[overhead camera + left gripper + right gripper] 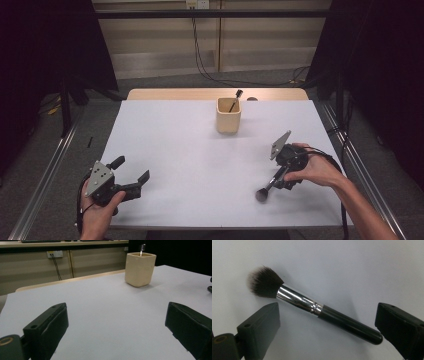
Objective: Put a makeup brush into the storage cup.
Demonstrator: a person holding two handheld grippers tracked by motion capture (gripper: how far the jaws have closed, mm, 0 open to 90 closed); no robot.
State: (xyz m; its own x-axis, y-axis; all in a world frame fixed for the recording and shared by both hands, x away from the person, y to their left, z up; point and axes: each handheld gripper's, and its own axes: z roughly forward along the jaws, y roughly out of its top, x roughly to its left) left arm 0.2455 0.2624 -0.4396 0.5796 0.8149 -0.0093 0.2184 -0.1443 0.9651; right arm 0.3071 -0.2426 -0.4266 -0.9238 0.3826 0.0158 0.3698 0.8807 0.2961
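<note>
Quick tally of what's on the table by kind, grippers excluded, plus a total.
Makeup brushes: 2, one lying on the table between the open jaws of the right gripper, one standing in the cup
Cups: 1, beige
Total: 3

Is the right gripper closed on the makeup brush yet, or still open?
Open. The right gripper has its jaws spread either side of the makeup brush, which lies flat on the table.
</note>
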